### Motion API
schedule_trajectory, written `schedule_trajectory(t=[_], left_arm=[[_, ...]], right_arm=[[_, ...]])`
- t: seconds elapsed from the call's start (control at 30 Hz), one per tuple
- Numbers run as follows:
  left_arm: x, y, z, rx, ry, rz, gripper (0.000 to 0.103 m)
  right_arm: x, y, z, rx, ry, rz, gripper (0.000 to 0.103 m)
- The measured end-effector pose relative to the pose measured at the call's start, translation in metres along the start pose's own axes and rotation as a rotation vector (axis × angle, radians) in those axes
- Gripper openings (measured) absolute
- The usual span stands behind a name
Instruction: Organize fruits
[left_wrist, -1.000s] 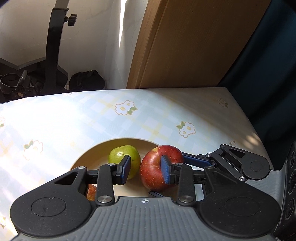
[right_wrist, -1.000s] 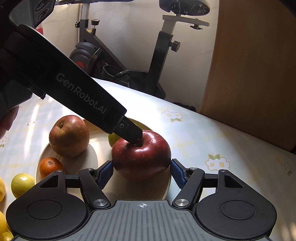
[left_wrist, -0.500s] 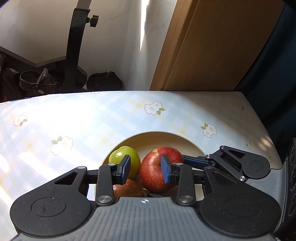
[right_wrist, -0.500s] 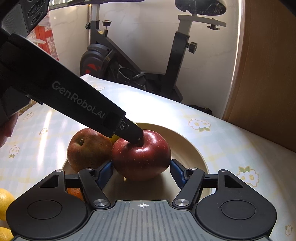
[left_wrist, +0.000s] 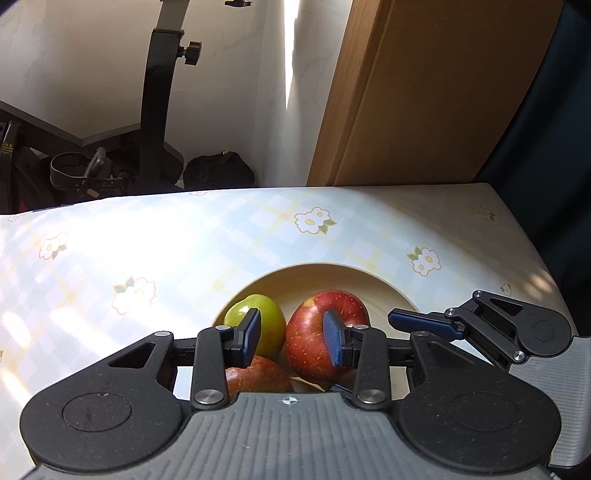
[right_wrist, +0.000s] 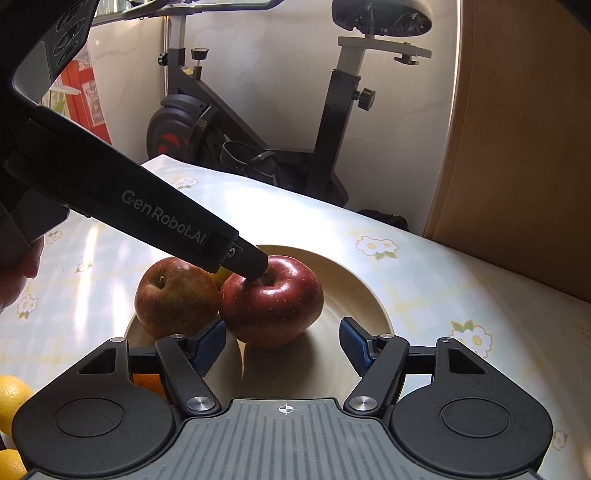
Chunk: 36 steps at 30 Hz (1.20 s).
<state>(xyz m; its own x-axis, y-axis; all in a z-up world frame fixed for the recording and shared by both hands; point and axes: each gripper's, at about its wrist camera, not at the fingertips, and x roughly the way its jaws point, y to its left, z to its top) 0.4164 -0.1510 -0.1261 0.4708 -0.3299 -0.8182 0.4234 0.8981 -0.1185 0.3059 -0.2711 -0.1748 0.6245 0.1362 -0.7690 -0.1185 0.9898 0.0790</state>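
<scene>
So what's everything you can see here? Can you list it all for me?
red apple: 1, shiny dark red, in the plate, between the open right gripper's fingers
second apple: 1, dull red-brown, in the plate, touching the red apple
green fruit: 1, green, in the plate behind the apples
plate: 1, cream, on the table
orange fruit: 1, orange, mostly hidden behind the right gripper
yellow fruits: at least 2, yellow, on the table at the left edge
tablecloth: 1, pale checks with flowers
exercise bike: 1, black, behind the table
left gripper: 1, black with blue pads, open, above the plate
right gripper: 1, black with blue pads, open
</scene>
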Motion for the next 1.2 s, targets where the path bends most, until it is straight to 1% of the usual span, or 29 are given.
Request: schedule_trajectory(t=[0.17,0.37,0.6,0.7,0.97,1.07,1.2], left_arm=[[-0.018,0.004,-0.006,-0.003,-0.024,-0.004,0.04],[-0.052,0.013,-0.019,-0.01,-0.071,-0.002,0.04],[-0.094,0.036,-0.047,-0.027,-0.111,0.017,0.04],[-0.111,0.051,-0.064,-0.044,-0.122,0.035,0.04],[-0.149,0.088,-0.102,-0.087,-0.166,0.13,0.04],[-0.156,0.092,-0.114,-0.1,-0.173,0.142,0.04],[-0.161,0.087,-0.126,-0.076,-0.192,0.151,0.04]], right_arm=[[-0.021,0.004,-0.005,0.025,-0.013,-0.006,0.061],[-0.044,0.007,-0.011,0.079,-0.043,-0.013,0.059],[-0.068,0.014,-0.027,0.145,-0.071,-0.008,0.059],[-0.076,0.021,-0.035,0.16,-0.078,-0.009,0.058],[-0.086,0.039,-0.057,0.221,-0.083,0.011,0.057],[-0.089,0.05,-0.065,0.218,-0.08,0.011,0.057],[-0.093,0.061,-0.076,0.226,-0.072,0.01,0.055]])
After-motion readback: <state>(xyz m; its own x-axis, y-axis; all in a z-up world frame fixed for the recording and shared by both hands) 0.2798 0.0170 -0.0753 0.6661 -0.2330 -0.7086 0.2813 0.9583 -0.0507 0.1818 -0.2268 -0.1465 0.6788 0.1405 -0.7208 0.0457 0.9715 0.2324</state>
